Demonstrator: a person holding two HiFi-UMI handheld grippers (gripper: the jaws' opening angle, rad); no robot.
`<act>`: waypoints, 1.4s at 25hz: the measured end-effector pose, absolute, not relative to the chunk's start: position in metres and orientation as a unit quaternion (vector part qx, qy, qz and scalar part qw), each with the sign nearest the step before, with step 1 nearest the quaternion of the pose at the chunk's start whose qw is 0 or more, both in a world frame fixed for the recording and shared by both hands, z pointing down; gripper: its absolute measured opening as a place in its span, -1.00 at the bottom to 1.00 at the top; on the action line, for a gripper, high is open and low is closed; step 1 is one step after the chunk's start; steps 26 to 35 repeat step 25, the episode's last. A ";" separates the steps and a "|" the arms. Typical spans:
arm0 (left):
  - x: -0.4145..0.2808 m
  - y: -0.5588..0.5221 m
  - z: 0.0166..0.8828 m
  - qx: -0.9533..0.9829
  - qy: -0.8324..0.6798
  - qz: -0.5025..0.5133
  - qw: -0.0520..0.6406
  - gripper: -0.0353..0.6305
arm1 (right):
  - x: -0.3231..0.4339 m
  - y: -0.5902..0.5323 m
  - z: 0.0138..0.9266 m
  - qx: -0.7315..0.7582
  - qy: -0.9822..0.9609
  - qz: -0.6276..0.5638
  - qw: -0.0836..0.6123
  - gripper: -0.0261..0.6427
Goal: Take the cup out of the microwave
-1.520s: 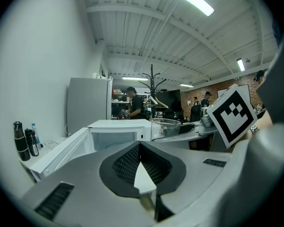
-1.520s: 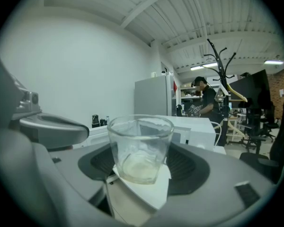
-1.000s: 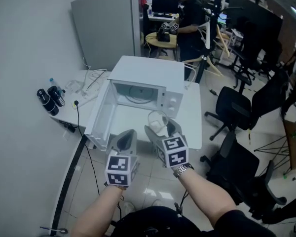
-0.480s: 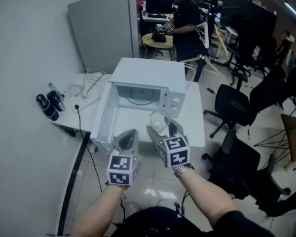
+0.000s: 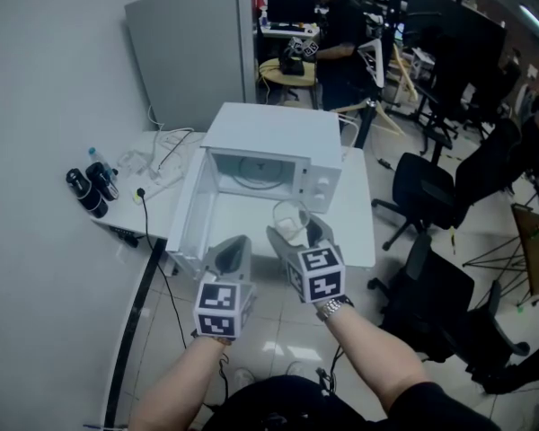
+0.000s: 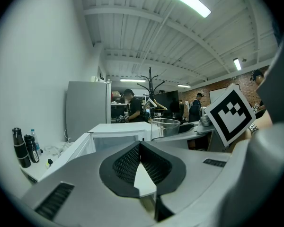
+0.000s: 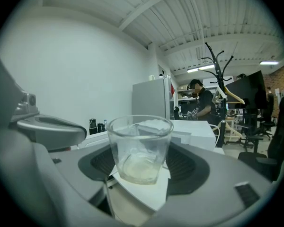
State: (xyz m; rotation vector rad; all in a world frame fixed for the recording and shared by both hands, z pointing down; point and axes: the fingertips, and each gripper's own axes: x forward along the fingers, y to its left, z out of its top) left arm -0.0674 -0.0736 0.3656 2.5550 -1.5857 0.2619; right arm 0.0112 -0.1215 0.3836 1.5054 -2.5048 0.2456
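A clear glass cup (image 5: 289,217) sits between the jaws of my right gripper (image 5: 294,228), which is shut on it and holds it upright in front of the microwave. In the right gripper view the cup (image 7: 139,148) fills the gap between the dark pads. The white microwave (image 5: 271,138) stands on the white table (image 5: 352,214) with its door (image 5: 188,212) swung open to the left; its chamber looks empty. My left gripper (image 5: 236,241) hovers beside the right one, near the table's front edge, jaws together and holding nothing. The left gripper view shows the cup (image 6: 164,126) just to its right.
Dark bottles (image 5: 88,187) and cables (image 5: 158,155) lie at the table's left end. A grey cabinet (image 5: 193,52) stands behind. Office chairs (image 5: 428,192) crowd the right side. A person (image 5: 343,34) sits at a desk in the back, beside a coat stand (image 5: 388,25).
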 end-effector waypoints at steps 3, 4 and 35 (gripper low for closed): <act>-0.065 -0.074 0.365 0.845 -0.524 0.088 0.061 -0.90 | 0.013 -0.122 0.382 0.510 -0.850 0.082 0.104 0.11; -0.064 -0.074 0.364 0.845 -0.524 0.088 0.061 -0.90 | 0.014 -0.122 0.381 0.510 -0.850 0.082 0.104 0.11; -0.053 -0.070 0.363 0.847 -0.520 0.088 0.058 -0.90 | 0.022 -0.114 0.381 0.511 -0.849 0.084 0.107 0.11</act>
